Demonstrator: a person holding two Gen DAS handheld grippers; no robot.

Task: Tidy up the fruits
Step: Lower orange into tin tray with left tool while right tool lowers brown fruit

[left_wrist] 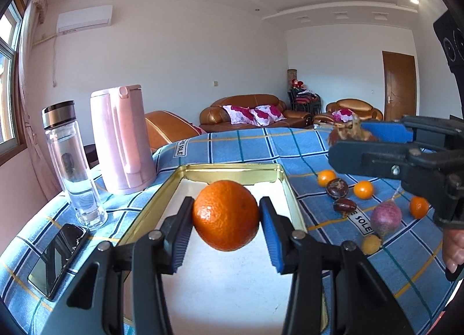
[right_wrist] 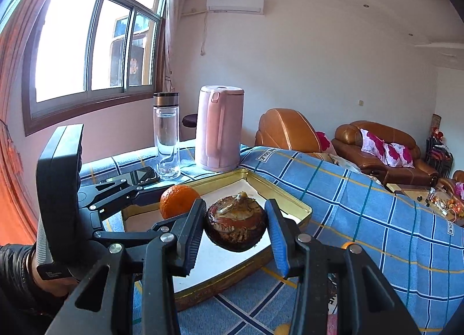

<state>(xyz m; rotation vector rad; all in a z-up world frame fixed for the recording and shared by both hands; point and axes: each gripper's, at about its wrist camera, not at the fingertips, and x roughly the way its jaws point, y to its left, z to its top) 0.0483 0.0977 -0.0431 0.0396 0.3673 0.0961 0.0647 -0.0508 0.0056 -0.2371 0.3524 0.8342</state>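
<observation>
My left gripper [left_wrist: 226, 216] is shut on an orange [left_wrist: 225, 214], held above the gold-rimmed tray [left_wrist: 293, 198] with a white floor. The right gripper [right_wrist: 236, 226] is shut on a dark brown mangosteen [right_wrist: 236, 226] with a dried cap, over the same tray [right_wrist: 301, 208]. From the right wrist view the orange [right_wrist: 177, 200] shows at the left in the left gripper's fingers. From the left wrist view the right gripper [left_wrist: 352, 137] comes in from the right with the mangosteen [left_wrist: 348, 130]. Small oranges [left_wrist: 363, 189], dark brown fruits [left_wrist: 337, 188], a purple fruit [left_wrist: 385, 217] and a yellow one [left_wrist: 370, 243] lie on the cloth right of the tray.
A blue checked cloth [left_wrist: 249, 143] covers the table. A pink kettle [left_wrist: 121, 137], a clear bottle [left_wrist: 72, 161] and a phone [left_wrist: 58, 259] stand left of the tray. A person's hand [left_wrist: 453, 251] shows at the right edge. Brown sofas stand beyond the table.
</observation>
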